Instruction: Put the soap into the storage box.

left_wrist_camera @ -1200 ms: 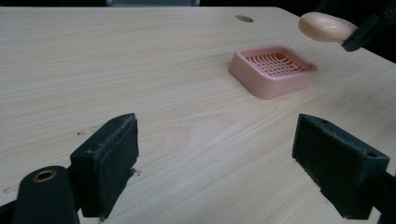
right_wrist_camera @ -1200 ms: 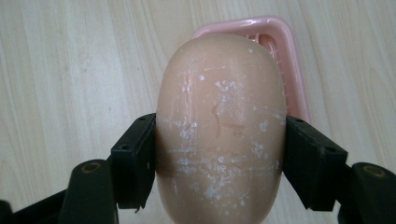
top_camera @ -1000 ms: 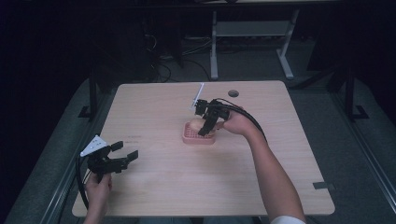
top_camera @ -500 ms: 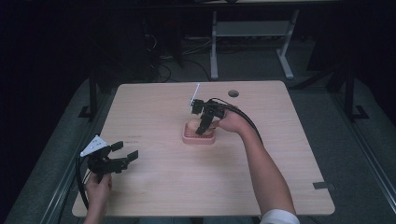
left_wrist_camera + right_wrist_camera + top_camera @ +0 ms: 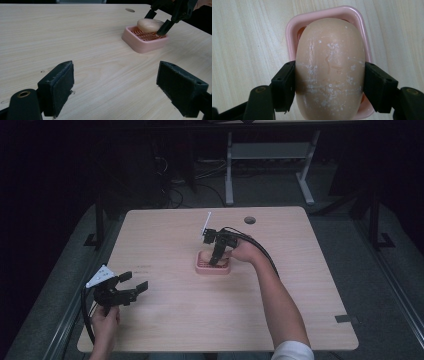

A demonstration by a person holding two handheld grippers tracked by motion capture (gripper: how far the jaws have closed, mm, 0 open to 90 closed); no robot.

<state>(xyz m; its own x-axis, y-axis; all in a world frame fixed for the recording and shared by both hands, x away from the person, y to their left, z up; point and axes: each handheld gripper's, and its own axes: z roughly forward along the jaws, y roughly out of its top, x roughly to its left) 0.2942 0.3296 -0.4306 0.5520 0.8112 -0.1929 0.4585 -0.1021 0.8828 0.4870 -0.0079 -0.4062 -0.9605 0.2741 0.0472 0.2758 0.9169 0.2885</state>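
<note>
A pale oval bar of soap (image 5: pixel 330 67) sits between the pads (image 5: pixel 284 85) of my right gripper (image 5: pixel 329 85), which is shut on it. Directly beneath it is a pink ribbed soap dish (image 5: pixel 324 12). In the left gripper view the soap (image 5: pixel 149 25) is down at the dish (image 5: pixel 143 42) rim, tilted; I cannot tell whether it rests on the ribs. From above, the right gripper (image 5: pixel 215 261) points down into the dish (image 5: pixel 213 270) at the table's middle. My left gripper (image 5: pixel 134 284) hovers open near the front left corner, its pads (image 5: pixel 58 85) wide apart with nothing between them.
The light wooden table (image 5: pixel 165 235) has a round cable hole (image 5: pixel 249 220) at the back. A dark tape patch (image 5: pixel 346 318) lies near the front right edge. The right gripper's cable (image 5: pixel 265 255) loops over the forearm. Desk legs and cables stand on the dark floor behind.
My right gripper has come down with the soap onto the pink dish. The left gripper has stayed where it was.
</note>
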